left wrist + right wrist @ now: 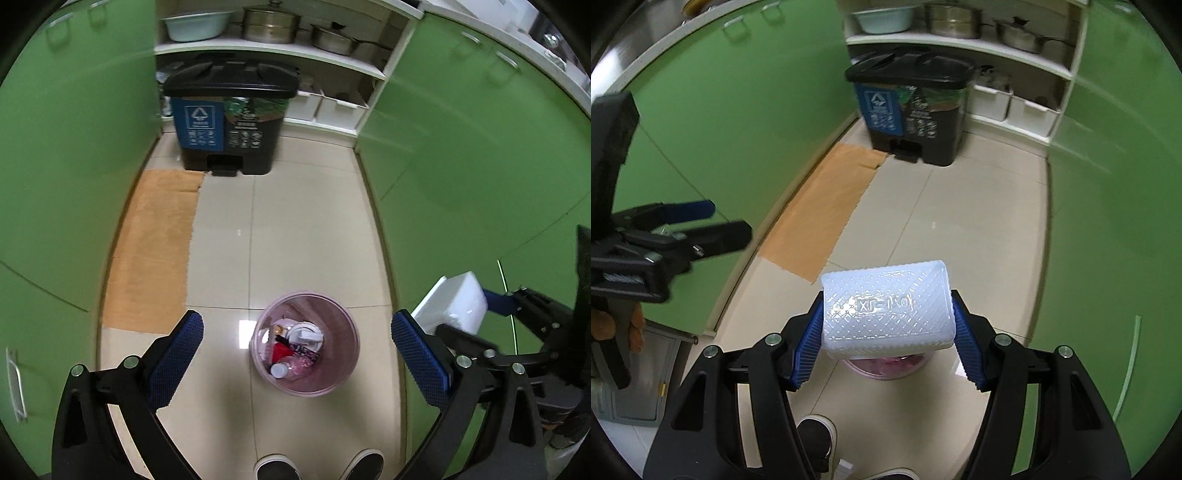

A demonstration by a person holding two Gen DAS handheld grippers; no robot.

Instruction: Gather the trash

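Note:
A small pink waste basket stands on the tile floor, holding a bottle, a red scrap and white lids. My left gripper is open and empty, held above the basket. My right gripper is shut on a white textured plastic box, held above the basket, which is mostly hidden under the box. The box also shows in the left wrist view at the right.
A black two-part pedal bin stands at the far end under shelves with pots. Green cabinet doors line both sides. A brown cardboard sheet lies on the floor at left. Shoes are at the bottom.

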